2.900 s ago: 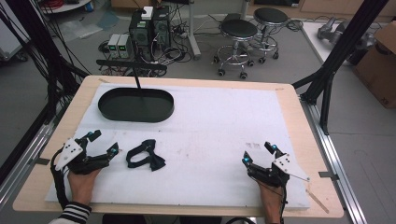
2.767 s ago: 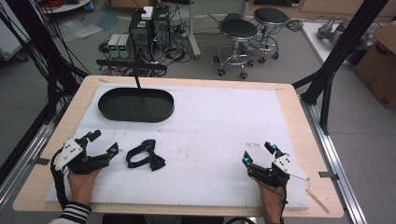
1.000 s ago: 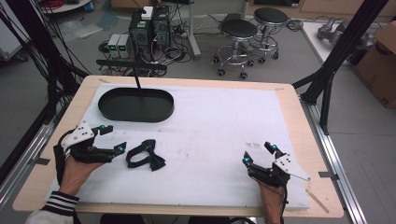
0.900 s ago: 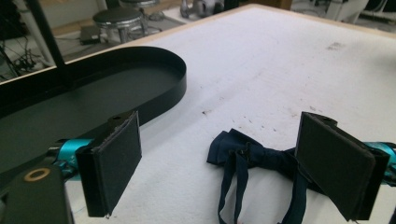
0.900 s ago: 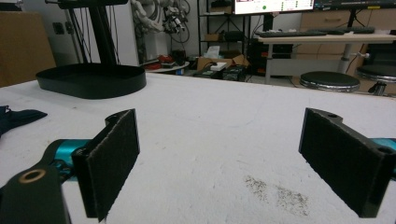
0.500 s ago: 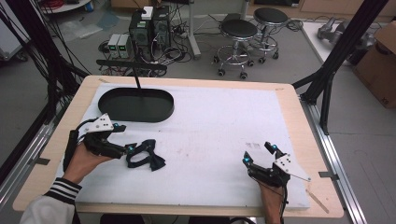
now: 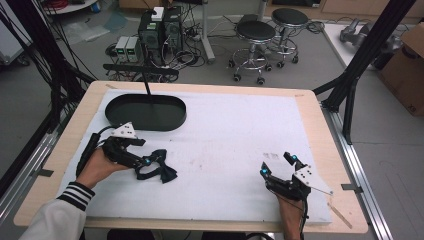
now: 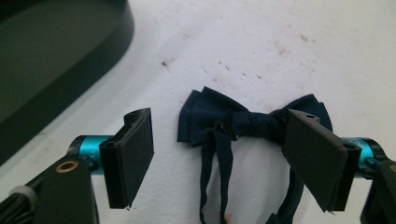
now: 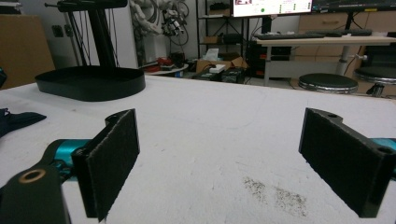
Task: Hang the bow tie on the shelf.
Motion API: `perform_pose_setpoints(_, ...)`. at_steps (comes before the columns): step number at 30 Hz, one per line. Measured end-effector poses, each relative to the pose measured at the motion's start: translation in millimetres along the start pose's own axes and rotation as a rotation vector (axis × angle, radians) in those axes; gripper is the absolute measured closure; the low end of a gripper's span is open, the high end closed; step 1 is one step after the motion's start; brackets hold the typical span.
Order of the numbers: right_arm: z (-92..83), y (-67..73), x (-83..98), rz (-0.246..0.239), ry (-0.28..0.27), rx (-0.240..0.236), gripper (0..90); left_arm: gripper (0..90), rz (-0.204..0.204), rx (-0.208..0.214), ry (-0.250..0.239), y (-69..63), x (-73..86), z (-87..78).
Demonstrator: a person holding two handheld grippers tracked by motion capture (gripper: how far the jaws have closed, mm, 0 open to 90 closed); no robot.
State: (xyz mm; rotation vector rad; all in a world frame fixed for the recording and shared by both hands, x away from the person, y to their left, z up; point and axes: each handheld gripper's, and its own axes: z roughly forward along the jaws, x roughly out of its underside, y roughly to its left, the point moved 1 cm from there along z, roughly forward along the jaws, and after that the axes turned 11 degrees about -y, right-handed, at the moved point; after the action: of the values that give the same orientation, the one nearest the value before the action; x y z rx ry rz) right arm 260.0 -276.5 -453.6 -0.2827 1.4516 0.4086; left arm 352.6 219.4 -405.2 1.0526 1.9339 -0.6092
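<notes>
On the white mat: one dark navy bow tie (image 7: 156,169), lying flat at the left side, its straps trailing toward the person.
Tray count: one black oval tray (image 7: 146,112), beyond the bow tie, near the mat's far left corner.
Left gripper (image 7: 141,155): jaws apart and just closing in, straddling the bow tie (image 8: 243,122); the pads stand clear of the fabric on both sides.
Right gripper (image 7: 278,165): jaws wide apart with nothing between them, resting at the right side, well apart from the bow tie.
Stools: two round black stools (image 7: 256,31) behind the table.
Writing: a few printed marks on the mat near the right gripper, too small to read.
</notes>
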Motion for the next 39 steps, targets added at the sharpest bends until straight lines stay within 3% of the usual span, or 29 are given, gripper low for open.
perform_pose_setpoints(3, -0.2, -0.2, 0.0, 0.0, -0.001, -0.001, 11.3, 27.0, 0.004, 0.01, 0.015, -1.2, 0.5, 4.6)
perform_pose_setpoints(8, -0.1, -0.3, 0.0, -0.001, -0.002, 0.0, 11.3, 32.9, 0.005, 0.022, 0.087, -1.7, 2.6, 13.1)
perform_pose_setpoints(21, -0.6, -0.8, 0.0, 0.001, -0.011, 0.006, 11.3, 44.8, -0.014, 0.024, 0.183, -0.3, 3.9, 24.9)
perform_pose_setpoints(33, -0.6, -0.8, 0.0, 0.0, -0.011, 0.006, 11.3, 57.5, 0.007, 0.02, 0.228, -0.8, 5.2, 28.0)
perform_pose_setpoints(39, -0.6, -0.8, 0.0, 0.0, -0.011, 0.006, 11.3, 66.3, 0.016, -0.01, 0.245, -3.5, 5.1, 30.5)
